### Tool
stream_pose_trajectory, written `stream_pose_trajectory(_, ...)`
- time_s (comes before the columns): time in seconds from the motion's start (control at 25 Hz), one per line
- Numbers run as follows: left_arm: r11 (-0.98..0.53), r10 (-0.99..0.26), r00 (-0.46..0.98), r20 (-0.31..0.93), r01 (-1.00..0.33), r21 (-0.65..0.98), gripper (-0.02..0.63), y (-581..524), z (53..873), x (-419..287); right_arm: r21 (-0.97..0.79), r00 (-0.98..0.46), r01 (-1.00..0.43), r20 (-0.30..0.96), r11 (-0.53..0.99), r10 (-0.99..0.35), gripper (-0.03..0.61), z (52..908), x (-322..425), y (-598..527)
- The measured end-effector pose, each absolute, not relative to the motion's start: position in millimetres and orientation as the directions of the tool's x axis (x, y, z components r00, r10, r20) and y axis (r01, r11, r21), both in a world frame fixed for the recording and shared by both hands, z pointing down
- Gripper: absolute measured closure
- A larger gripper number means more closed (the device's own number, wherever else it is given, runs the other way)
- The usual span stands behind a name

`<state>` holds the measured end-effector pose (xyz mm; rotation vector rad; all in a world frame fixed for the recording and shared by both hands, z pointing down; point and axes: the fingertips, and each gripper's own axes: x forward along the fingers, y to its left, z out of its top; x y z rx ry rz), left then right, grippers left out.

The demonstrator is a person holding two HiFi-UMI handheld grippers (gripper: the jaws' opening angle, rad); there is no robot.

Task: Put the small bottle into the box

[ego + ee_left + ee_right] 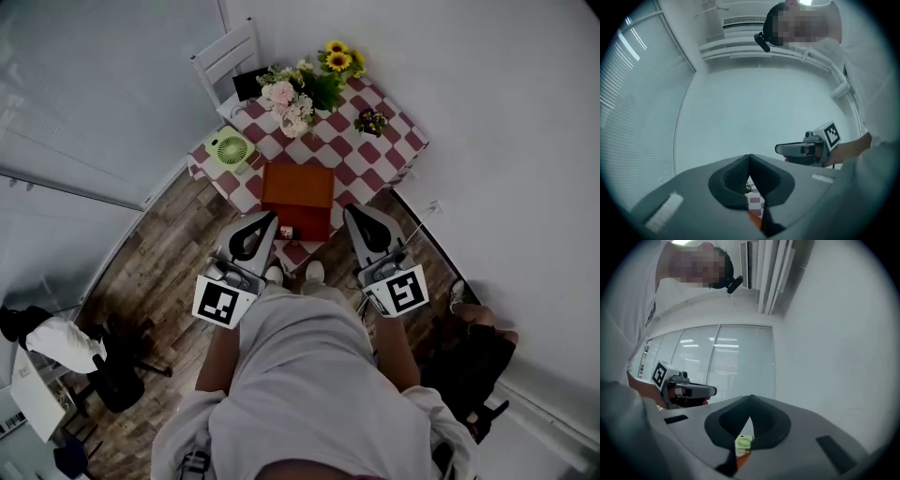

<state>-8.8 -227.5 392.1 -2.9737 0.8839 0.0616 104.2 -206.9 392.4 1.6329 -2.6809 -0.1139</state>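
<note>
An orange-brown box (298, 195) lies on the checkered table (398, 150). The small bottle (286, 232) lies just in front of the box, at the table's near edge. My left gripper (271, 217) hovers just left of the bottle, raised and apart from it, with its jaws shut and nothing between them. To the right of the box, my right gripper (351, 212) is also shut and holds nothing. In the left gripper view the jaw tips meet at the left gripper (750, 156), and the right gripper view shows the same at the right gripper (751, 397). Both point at the far wall.
On the table stand a green fan (230, 150), a pale bouquet (289, 98), sunflowers (337, 61) and a small flower pot (371, 122). A white chair (230, 54) stands behind it. A wall runs close on the right. Dark gear (473, 356) lies on the floor.
</note>
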Motion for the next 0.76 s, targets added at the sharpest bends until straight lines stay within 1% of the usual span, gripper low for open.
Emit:
stream_pose_trajectory(0.4,-0.838,-0.539,0.840,-0.063,-0.543,-0.059,0.615,-235,388,-15,0.087,-0.409,-0.910,-0.031,0.405,-0.912,0.578,396,96,-207)
stream_pose_trajectory(0.76,-0.848,-0.523,0.850,-0.063,-0.526,-0.063,0.615,-235,388,-12,0.091,-0.418,-0.905,-0.022,0.415,-0.908,0.578,394,86,-208)
